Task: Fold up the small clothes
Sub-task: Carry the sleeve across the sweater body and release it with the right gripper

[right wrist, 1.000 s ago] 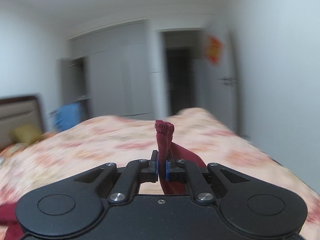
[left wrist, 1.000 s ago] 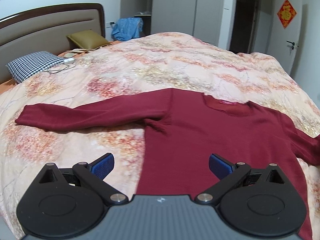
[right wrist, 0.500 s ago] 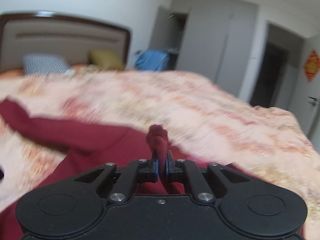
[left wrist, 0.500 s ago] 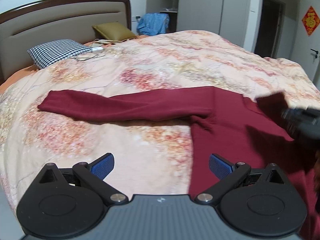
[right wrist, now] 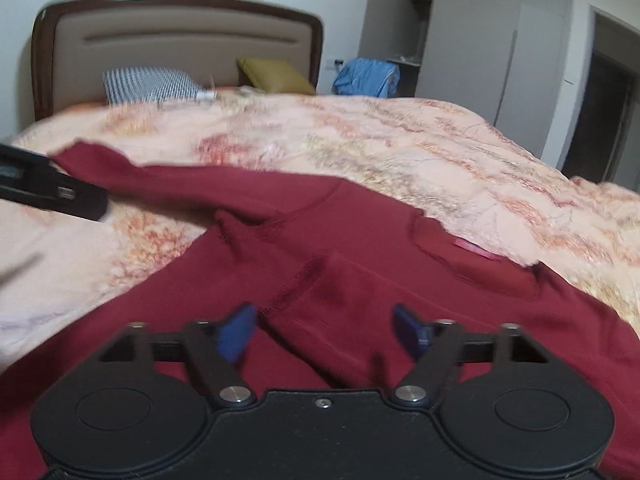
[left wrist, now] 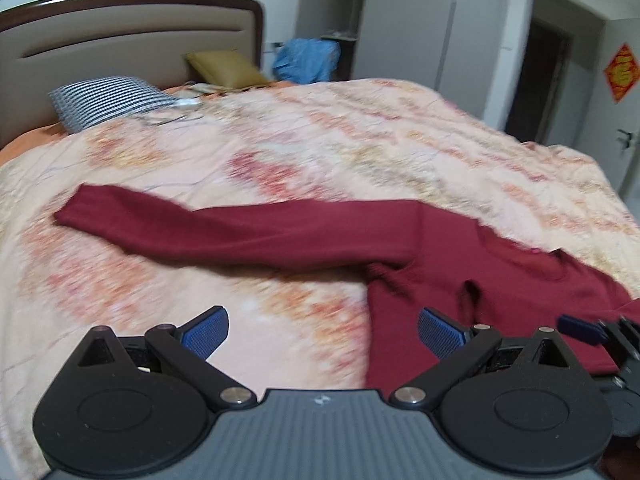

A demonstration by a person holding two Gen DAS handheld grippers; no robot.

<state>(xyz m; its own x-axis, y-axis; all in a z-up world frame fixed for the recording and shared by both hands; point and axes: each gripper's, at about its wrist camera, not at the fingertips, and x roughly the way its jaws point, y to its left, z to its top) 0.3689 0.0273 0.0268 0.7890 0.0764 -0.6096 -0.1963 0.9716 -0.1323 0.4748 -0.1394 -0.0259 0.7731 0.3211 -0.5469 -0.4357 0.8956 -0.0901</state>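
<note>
The red sweater lies flat on the floral bedspread, filling the lower half of the right wrist view, with one sleeve laid across its chest at lower centre and the other sleeve stretched out toward the left of the left wrist view. The right gripper hovers over the folded sleeve with its jaws spread wide and nothing between them; the left gripper is likewise wide open and empty above the bedspread beside the sweater's edge. The folded sleeve looks loosely laid and slightly bunched, so I judge it could slide or crumple if the body is dragged when the outstretched sleeve is lifted, leaving a crooked fold. A second ago the right gripper pinched that sleeve's cuff upright in the air; its jaws have just been opening, and the sleeve now rests on the sweater.
</note>
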